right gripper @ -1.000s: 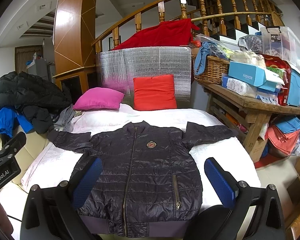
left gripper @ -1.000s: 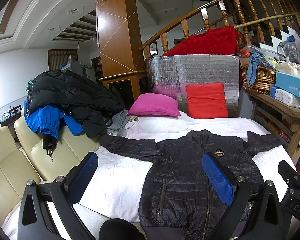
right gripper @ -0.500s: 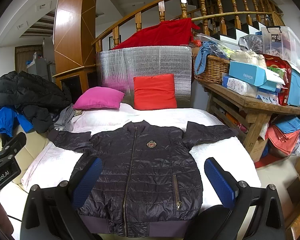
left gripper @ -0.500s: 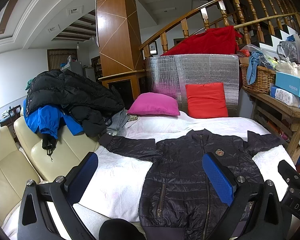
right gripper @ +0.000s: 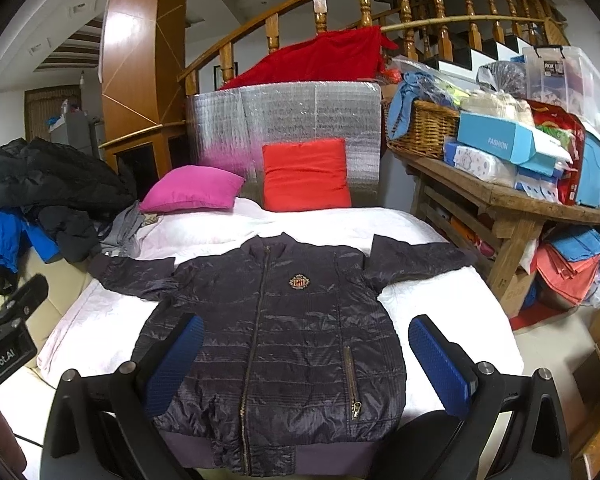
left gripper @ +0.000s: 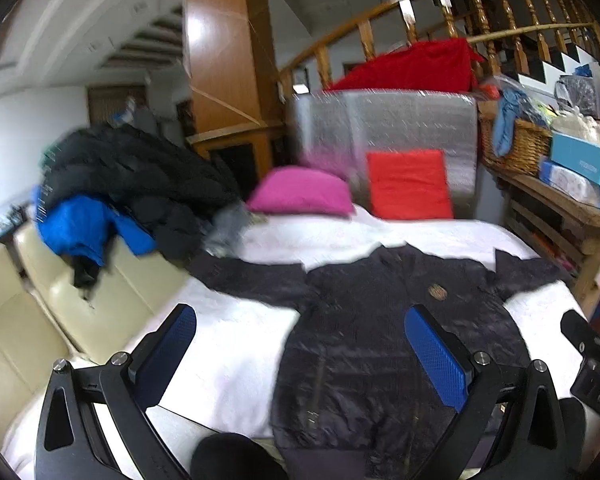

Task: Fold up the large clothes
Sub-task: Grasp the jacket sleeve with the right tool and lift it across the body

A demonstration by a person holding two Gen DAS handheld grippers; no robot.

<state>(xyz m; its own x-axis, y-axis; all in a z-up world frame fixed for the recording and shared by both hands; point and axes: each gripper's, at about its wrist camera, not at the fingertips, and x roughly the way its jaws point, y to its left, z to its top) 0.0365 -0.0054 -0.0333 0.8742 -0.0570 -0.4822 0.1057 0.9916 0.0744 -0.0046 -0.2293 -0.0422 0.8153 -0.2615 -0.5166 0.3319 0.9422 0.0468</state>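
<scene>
On white bed (right gripper: 440,300): jacket (right gripper: 292,340) flat, sleeves spread; left tongs (left gripper: 300,344), right tongs (right gripper: 304,352) released above hem.

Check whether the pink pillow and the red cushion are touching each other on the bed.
Apart. The right wrist view shows a strip of silver panel and white bedcover between the pink pillow and the red cushion.

We read "FASHION" on the light blue box (right gripper: 504,141) on the wooden shelf. The clear storage bin (right gripper: 565,76) carries a dark label reading "ROX". The left gripper's body (right gripper: 4,354), seen from the right wrist, shows "enRobot.AI", its start cut off.
</scene>
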